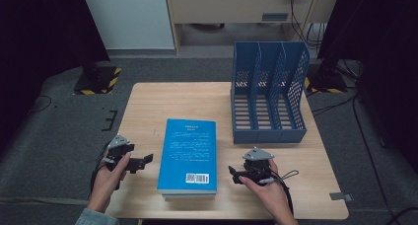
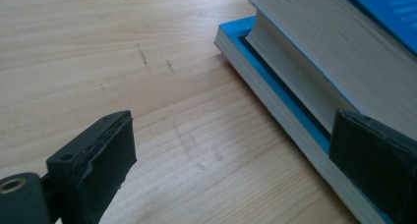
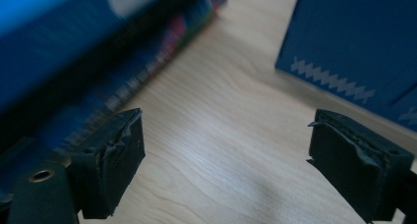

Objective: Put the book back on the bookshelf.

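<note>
Both hands are seen at 6 o'clock, the left gripper [image 1: 144,161] and right gripper [image 1: 232,173] released and empty. Between them 2 stacked books [image 1: 189,155] are laid flat, judged heavy, stiff; long edges should be pinched.

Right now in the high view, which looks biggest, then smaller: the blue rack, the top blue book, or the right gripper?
1. Blue rack, biggest.
2. Top blue book, a bit smaller.
3. Right gripper, much the smallest.
The rack stands farther from the camera, so it only looks smaller than it is.
</note>
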A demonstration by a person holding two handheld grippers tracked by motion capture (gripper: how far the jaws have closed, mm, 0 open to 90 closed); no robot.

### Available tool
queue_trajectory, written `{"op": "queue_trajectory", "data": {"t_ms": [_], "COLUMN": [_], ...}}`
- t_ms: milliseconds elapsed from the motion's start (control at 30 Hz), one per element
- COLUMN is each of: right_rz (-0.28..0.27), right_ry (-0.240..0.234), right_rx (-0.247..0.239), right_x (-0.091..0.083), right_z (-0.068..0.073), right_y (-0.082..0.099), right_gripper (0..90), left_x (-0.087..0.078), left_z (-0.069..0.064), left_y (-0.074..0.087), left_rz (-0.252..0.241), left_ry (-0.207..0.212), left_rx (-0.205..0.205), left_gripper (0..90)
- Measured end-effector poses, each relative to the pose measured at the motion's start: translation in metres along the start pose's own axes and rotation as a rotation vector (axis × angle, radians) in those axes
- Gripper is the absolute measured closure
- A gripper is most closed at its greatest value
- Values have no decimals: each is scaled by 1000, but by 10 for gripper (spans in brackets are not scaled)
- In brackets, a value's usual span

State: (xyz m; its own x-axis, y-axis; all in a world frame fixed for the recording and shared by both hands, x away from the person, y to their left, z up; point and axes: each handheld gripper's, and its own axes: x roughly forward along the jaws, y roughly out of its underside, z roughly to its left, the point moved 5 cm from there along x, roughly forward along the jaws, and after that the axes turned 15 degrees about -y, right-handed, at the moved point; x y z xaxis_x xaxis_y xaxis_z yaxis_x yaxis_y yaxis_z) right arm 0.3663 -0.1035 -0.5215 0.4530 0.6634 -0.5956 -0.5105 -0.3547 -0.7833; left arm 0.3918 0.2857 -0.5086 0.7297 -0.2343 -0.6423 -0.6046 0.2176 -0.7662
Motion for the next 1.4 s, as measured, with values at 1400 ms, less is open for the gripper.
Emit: {"op": "queue_trajectory", "data": {"t_ms": [1400], "right_rz": [92], "right_ry": [-290], "right_rx": [45], "right_x": [43], "right_z": [60], "right_y": [-63], "right_gripper": [4], "left_x": [2], "left_z": [-89], "left_y": [-27], "left_rz": [-52], "left_ry": [195], "left_rx": [69], "left_gripper": [0]}}
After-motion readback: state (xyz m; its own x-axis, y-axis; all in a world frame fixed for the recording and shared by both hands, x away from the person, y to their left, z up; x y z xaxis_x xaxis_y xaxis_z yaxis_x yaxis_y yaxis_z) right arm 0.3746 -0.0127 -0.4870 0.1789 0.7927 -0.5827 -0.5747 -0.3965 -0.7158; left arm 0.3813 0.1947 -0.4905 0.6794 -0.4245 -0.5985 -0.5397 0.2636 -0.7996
